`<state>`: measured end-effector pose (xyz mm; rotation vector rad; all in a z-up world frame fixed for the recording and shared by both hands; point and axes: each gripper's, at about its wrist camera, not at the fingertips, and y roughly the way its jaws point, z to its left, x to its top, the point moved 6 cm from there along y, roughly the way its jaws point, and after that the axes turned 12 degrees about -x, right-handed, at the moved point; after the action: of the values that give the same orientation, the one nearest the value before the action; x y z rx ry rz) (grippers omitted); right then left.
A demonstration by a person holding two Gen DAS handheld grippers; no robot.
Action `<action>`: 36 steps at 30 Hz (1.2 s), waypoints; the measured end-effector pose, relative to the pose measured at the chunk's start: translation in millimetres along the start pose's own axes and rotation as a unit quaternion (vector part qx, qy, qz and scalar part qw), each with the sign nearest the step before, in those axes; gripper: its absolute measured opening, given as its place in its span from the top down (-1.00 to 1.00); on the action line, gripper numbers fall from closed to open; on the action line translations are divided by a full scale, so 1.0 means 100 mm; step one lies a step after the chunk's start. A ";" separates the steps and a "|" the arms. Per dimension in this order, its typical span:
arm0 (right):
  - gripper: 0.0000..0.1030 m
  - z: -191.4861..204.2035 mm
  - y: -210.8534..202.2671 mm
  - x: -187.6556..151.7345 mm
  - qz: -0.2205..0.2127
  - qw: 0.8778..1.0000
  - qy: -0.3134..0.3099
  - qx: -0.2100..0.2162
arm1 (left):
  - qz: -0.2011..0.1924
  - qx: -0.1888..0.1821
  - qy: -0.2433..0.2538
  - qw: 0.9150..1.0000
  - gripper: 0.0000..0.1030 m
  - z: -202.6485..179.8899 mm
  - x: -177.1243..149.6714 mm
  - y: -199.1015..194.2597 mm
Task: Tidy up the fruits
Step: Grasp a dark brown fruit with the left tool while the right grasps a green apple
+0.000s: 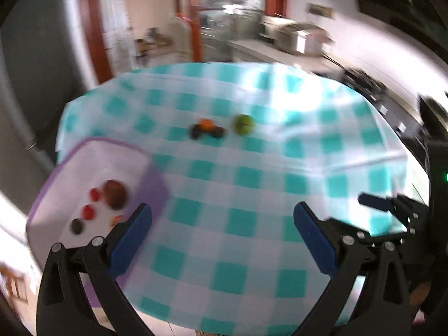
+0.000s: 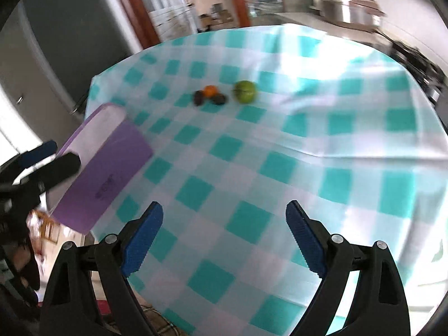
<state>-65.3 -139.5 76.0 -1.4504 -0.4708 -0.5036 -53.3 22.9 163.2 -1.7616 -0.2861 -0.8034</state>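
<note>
A purple-rimmed white bin (image 1: 134,165) sits at the table's left edge and holds a brown fruit (image 1: 114,193), two small red fruits (image 1: 95,194) and a dark one (image 1: 76,226). It also shows in the right wrist view (image 2: 112,168). On the checked cloth lie a green apple (image 1: 243,124) (image 2: 245,91), a small orange fruit (image 1: 206,124) (image 2: 210,90) and two dark fruits (image 1: 217,132) (image 2: 219,99). My left gripper (image 1: 222,224) is open and empty beside the bin. My right gripper (image 2: 224,224) is open and empty above the cloth's near part.
The round table (image 2: 308,140) carries a teal and white checked cloth. A kitchen counter with appliances (image 1: 294,36) runs behind it, and a grey door (image 2: 56,42) stands at the left. The right gripper shows at the left wrist view's right edge (image 1: 392,207).
</note>
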 end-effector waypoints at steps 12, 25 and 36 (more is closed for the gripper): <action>-0.69 -0.44 0.59 -0.06 0.060 0.997 0.051 -0.027 | 0.085 -0.036 0.000 0.996 -0.97 -0.03 0.03 1.00; -0.69 0.03 1.97 0.88 0.114 0.992 0.021 -0.056 | 0.091 -0.009 -0.139 0.986 -0.97 1.25 0.96 2.41; -0.67 0.29 2.89 1.74 0.077 0.993 -0.039 -0.075 | 0.081 0.046 -0.193 0.977 -0.96 1.98 1.05 3.08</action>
<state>245.4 -102.1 -53.4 -1.6413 -0.3856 -0.3644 271.5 76.7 -29.3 -1.8195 -0.4235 -0.3208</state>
